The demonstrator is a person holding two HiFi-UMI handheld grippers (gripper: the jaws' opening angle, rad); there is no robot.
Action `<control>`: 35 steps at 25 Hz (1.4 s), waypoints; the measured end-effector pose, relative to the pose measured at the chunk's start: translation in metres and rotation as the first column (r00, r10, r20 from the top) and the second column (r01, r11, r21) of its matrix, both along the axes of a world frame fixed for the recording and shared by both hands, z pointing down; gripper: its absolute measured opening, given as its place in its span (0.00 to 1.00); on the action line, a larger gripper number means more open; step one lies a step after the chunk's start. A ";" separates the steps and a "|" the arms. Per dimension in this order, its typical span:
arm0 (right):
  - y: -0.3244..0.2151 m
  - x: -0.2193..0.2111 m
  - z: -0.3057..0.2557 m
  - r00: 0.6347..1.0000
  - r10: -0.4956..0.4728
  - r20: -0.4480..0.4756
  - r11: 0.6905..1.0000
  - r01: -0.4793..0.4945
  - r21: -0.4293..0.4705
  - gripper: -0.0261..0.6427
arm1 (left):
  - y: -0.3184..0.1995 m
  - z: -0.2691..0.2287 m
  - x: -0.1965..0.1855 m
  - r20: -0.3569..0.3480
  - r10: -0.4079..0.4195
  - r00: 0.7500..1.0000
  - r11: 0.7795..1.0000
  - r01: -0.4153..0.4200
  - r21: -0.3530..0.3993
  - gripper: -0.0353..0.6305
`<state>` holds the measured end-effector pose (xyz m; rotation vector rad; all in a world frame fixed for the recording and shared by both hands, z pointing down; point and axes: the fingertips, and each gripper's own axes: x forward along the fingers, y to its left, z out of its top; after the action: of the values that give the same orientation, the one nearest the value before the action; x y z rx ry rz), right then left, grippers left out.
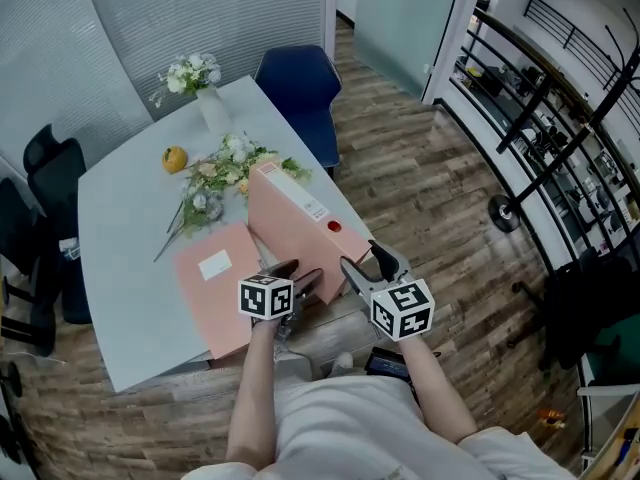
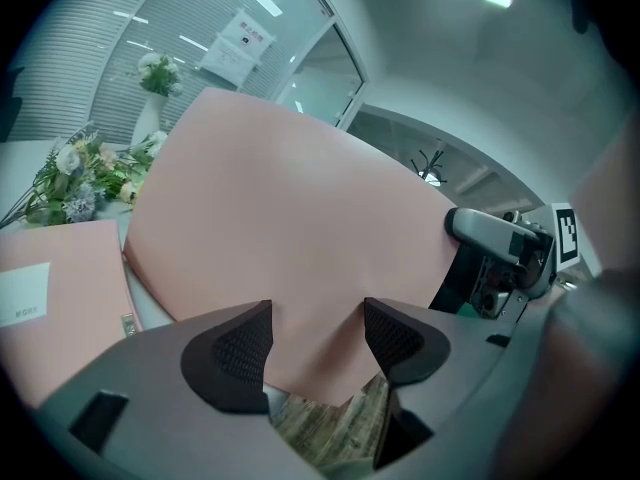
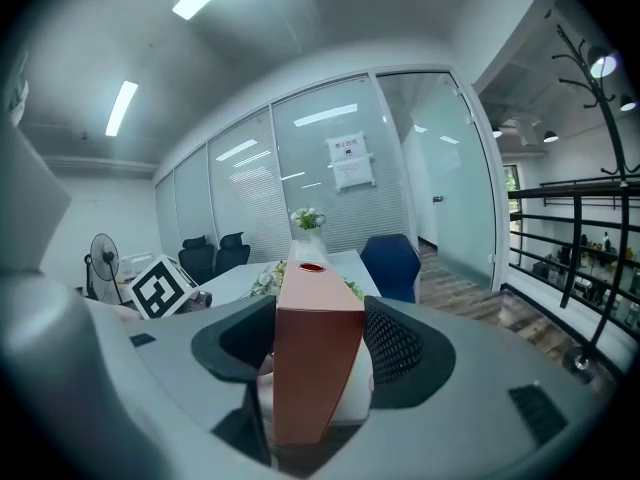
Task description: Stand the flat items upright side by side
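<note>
- Two pink binders here. The standing binder (image 1: 296, 230) is up on its edge near the right side of the table (image 1: 120, 218), spine on top, leaning a bit rather than dead vertical.
- The spine carries a white label and a red ring hole (image 3: 312, 266), which I look straight along in the right gripper view.
- My right gripper (image 1: 365, 263) has its jaws closed onto that spine at the near end. Both pads (image 3: 395, 343) press against the sides of the binder (image 3: 310, 398).
- My left gripper (image 1: 300, 276) sits low at the near corner of the same binder. Its jaws are apart and holding nothing. In the left gripper view the big pink cover (image 2: 290, 248) faces me, with its bottom corner showing in the gap between the pads (image 2: 240, 353).
- The left gripper view also shows the right gripper (image 2: 500, 258) off to the side of the cover.
- The flat binder (image 1: 215, 283) lies face up on the table just beside the standing one, on my left, with a white label on its cover. I can't tell if the two actually touch.
- Further back on the table: a loose bunch of flowers (image 1: 225, 168) lying right behind the binders, a yellow fruit (image 1: 175, 158) near them, and a white vase (image 1: 210, 108) holding more flowers at the far corner.
- A blue chair (image 1: 300, 83) is tucked at the far end, and black chairs (image 1: 50, 158) stand along the left.
</note>
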<state>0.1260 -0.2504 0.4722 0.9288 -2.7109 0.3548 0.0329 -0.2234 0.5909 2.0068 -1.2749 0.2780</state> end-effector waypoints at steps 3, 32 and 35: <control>0.003 -0.003 -0.002 0.999 -0.019 -0.030 0.999 0.020 0.038 0.47 | -0.001 0.001 0.000 -0.003 -0.001 1.000 1.000 0.001 -0.004 0.48; 0.036 -0.018 -0.007 0.980 -0.153 -0.129 0.976 0.170 0.135 0.47 | 0.016 0.002 -0.014 -0.071 -0.055 0.996 0.998 0.054 -0.017 0.48; 0.037 -0.019 -0.011 0.979 -0.171 -0.112 0.975 0.185 0.126 0.48 | 0.017 -0.006 -0.019 -0.086 -0.069 0.994 0.998 0.069 0.000 0.48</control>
<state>0.1070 -0.2131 0.4608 0.7074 -2.7242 0.0866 0.0142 -0.2065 0.5854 1.9516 -1.2886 0.1553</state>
